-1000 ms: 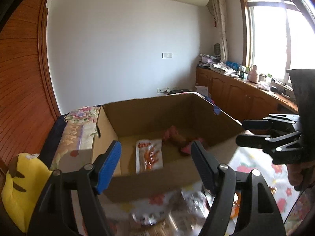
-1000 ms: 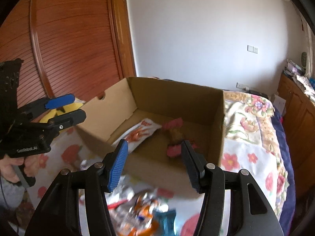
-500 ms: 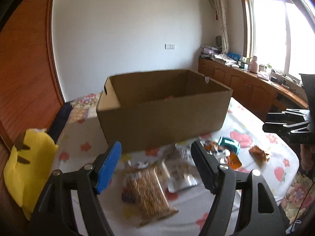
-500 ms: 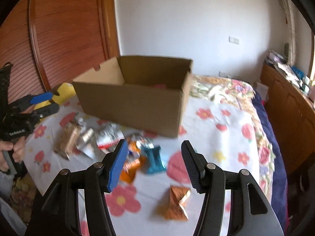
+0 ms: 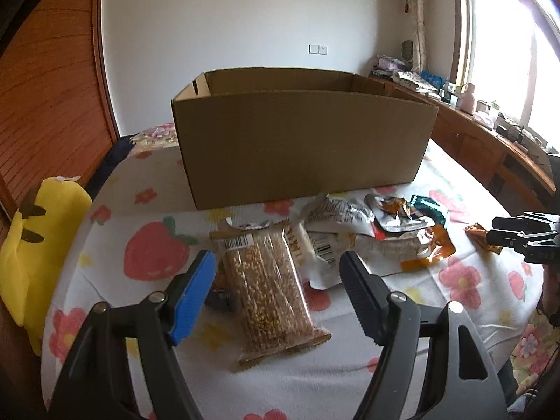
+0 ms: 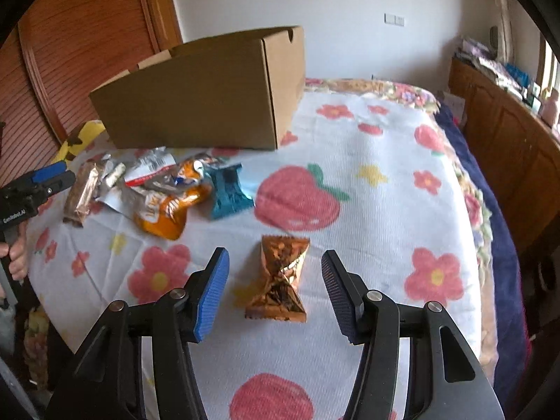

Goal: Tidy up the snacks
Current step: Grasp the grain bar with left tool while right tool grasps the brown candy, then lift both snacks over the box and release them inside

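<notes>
**On the flowered cloth, two snacks framed by spread jaws**

In front of the cardboard box (image 5: 301, 143), the left gripper (image 5: 276, 276) stands wide open, empty, over a grain bar pack (image 5: 269, 287) whose long axis runs away toward the box. The right gripper (image 6: 274, 280), equally wide and empty, frames a copper foil packet (image 6: 280, 280) lying lengthwise between its fingers.

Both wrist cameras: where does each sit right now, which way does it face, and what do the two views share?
Left wrist: on the left gripper, low over the bed, facing the cardboard box; open fingers frame the grain bar; the right gripper shows at right.
Right wrist: on the right gripper, angled down at the copper wrapper; the left gripper and hand show at left.
Shared: box, snack pile, copper wrapper, floral bedspread.
</notes>
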The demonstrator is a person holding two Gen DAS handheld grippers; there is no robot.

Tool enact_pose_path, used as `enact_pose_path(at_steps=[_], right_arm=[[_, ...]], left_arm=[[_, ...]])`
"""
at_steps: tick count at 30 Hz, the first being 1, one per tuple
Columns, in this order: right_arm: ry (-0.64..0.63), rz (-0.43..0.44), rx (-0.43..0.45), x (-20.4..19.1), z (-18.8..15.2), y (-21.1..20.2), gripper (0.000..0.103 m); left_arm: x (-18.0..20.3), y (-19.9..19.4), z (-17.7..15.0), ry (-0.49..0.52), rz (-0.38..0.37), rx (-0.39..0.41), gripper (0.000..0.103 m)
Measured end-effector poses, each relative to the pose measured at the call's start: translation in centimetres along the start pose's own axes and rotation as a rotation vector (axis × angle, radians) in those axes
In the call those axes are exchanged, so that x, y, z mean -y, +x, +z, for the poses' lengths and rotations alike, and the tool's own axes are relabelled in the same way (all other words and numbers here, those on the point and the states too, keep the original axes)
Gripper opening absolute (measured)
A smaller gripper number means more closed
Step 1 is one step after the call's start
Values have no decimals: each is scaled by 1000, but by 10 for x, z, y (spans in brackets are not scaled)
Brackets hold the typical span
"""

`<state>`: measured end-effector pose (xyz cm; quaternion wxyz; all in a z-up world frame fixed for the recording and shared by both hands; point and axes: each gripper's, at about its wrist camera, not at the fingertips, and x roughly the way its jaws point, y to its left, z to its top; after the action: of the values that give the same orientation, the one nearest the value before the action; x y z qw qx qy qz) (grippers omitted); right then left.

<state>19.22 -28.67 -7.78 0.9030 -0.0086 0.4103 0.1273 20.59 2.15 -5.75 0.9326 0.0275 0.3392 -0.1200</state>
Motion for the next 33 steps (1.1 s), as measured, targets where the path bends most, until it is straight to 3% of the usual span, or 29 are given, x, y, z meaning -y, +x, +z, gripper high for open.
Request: enact_pose_path(at_steps=[8, 13, 25, 33], right_arm=[[-13, -33, -34, -2, -4, 14, 50], [-41, -79, -34, -4, -2, 19, 30], [0, -56, 6, 4, -5, 20, 28], [-12, -68, 4, 0, -5, 21, 28]], left_arm=[[-3, 10, -6, -21, 15, -31, 74], [-4, 17, -10, -27, 37, -52, 74], [-11, 28, -13, -58, 32, -93, 72], [-13, 32, -13, -63, 36, -107, 51]])
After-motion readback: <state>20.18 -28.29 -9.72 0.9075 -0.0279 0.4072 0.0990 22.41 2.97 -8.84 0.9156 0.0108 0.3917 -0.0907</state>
